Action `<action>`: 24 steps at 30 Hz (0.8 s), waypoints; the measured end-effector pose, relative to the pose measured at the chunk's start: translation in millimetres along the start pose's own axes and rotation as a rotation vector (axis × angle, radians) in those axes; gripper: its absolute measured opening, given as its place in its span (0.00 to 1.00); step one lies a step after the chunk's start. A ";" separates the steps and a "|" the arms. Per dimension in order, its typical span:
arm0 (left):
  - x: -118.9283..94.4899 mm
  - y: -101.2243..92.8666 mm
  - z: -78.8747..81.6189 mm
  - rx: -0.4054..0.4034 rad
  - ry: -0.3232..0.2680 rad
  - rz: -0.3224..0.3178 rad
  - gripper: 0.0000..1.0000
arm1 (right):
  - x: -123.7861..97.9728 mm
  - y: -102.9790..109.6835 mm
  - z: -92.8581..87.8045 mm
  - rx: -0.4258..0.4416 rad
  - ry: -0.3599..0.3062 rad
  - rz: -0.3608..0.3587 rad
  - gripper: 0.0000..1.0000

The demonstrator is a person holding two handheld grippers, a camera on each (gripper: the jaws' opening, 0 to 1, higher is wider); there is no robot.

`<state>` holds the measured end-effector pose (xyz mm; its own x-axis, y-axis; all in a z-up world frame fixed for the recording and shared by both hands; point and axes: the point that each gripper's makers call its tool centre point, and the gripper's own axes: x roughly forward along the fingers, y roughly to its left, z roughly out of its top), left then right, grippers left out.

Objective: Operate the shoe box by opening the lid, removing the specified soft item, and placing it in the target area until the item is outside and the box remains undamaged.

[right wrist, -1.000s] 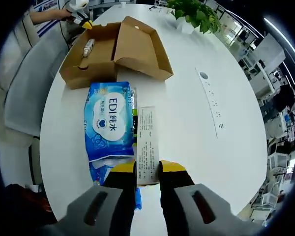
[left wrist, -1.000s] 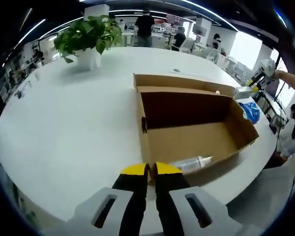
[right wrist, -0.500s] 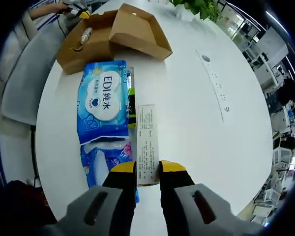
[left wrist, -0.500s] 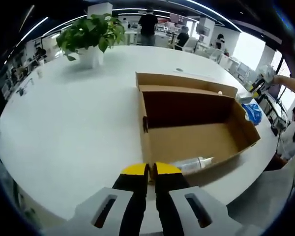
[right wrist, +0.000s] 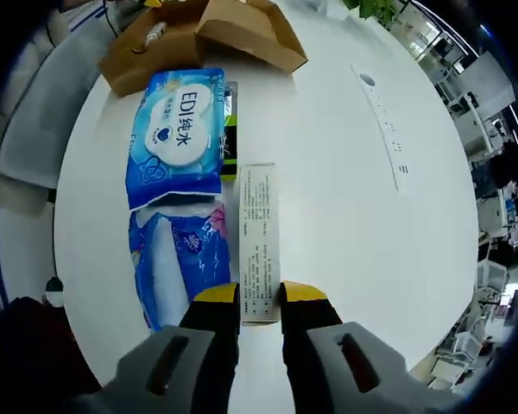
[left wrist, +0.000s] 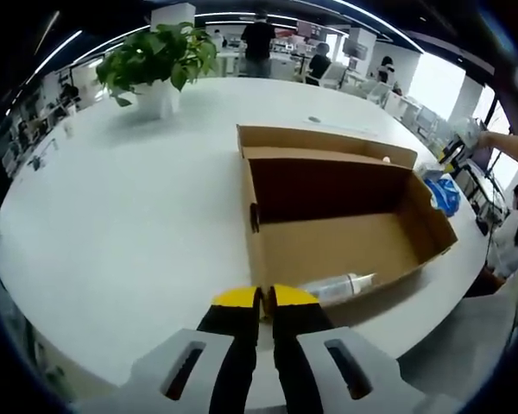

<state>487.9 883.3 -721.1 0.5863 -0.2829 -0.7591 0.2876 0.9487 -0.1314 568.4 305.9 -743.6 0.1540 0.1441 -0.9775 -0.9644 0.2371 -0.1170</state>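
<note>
Jaws on my left gripper (left wrist: pixel 265 298) are pressed together with nothing between them, their yellow tips sitting at 6 o'clock in the left gripper view, just short of the near wall of the shoe box (left wrist: pixel 345 246); jaws on my right gripper (right wrist: pixel 260 297) stand slightly apart, and a white printed carton (right wrist: pixel 259 241) has its near end lying between the tips, though I cannot tell whether they are pinching it. From the left gripper view I see the brown cardboard box lying open on the white worktop (left wrist: pixel 121 224), its lid (left wrist: pixel 324 142) folded back at 12 o'clock of the box, and a clear bottle (left wrist: pixel 337 285) lying on its side inside, against the near wall. At 10 o'clock a potted plant (left wrist: pixel 155 65) stands well apart from the box, and at 3 o'clock a blue pack shows just beyond the box's far end. In the right gripper view the same box sits at 11 o'clock, and the blue wet wipes pack (right wrist: pixel 177 129) lies outside it on the worktop, just beside the carton at its 10 o'clock, with a second blue-and-pink soft pack (right wrist: pixel 181 263) lying alongside the carton on the 9 o'clock side, near my jaws
</note>
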 end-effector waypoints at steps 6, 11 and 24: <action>0.5 0.6 0.1 0.001 0.001 -0.002 0.02 | 2.7 1.2 -9.6 -0.028 0.032 -0.006 0.15; 0.2 0.0 0.1 0.000 0.004 -0.005 0.02 | 5.8 1.2 -15.0 -0.053 0.054 -0.008 0.15; 0.4 0.5 0.1 0.006 0.007 -0.009 0.02 | 5.2 1.0 -16.7 -0.055 0.059 0.001 0.16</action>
<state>488.4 883.6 -721.4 0.5784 -0.2901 -0.7624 0.2973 0.9453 -0.1341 564.6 290.8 -751.8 0.1420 0.0867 -0.9861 -0.9751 0.1839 -0.1242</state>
